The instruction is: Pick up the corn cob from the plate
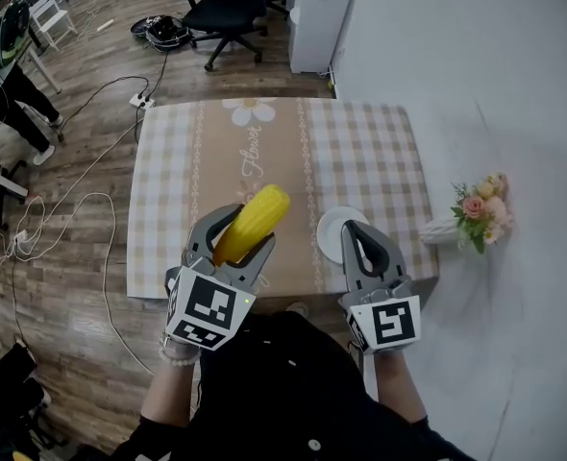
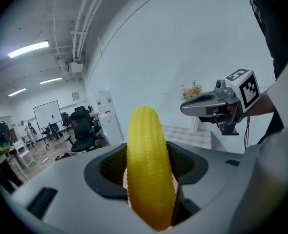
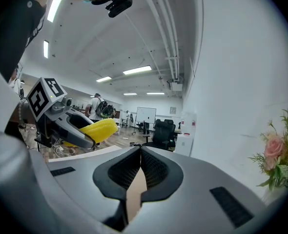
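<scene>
We've got the corn cob (image 1: pixel 253 221) pinched in the left gripper (image 1: pixel 235 248), lifted off the white plate (image 1: pixel 333 230). Right gripper (image 1: pixel 365 248) is pressed together on nothing. The smooth, tapered cob could slip out if we tilt.

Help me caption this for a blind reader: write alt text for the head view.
The left hand-held gripper holds a yellow corn cob over a checked table. The right hand-held gripper, shut and empty, hovers over a white plate.
</scene>
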Demonstrator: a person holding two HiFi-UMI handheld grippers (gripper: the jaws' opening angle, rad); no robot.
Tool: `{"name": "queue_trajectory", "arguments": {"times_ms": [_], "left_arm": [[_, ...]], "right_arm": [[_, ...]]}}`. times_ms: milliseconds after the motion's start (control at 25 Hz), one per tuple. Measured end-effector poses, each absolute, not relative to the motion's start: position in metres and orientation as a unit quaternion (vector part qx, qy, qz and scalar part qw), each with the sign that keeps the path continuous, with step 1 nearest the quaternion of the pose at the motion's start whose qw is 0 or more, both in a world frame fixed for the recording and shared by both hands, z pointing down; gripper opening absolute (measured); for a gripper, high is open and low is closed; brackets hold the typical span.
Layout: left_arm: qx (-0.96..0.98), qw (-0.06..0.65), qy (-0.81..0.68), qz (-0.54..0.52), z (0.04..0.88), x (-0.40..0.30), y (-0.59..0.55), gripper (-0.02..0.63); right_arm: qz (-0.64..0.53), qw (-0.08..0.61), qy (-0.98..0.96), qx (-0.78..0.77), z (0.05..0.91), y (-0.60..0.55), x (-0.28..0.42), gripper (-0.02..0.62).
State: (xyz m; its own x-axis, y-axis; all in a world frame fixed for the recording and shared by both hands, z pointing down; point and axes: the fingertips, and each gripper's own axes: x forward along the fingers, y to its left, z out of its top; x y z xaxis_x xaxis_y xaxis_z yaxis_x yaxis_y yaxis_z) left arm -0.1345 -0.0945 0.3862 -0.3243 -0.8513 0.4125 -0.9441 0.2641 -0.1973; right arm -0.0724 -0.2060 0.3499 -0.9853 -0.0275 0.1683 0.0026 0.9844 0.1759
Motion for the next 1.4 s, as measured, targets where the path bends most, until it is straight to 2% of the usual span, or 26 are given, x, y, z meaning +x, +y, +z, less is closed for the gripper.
{"name": "queue_trajectory", "arguments": {"times_ms": [1400], "left_arm": [[0.582,0.109,-0.780,0.203,0.3844,-0.1300,-0.0992,0.258]], "right_arm": [[-0.095,0.103,-0.990,0.003,0.3571,-0.2009,-0.0737,0.040]]}}
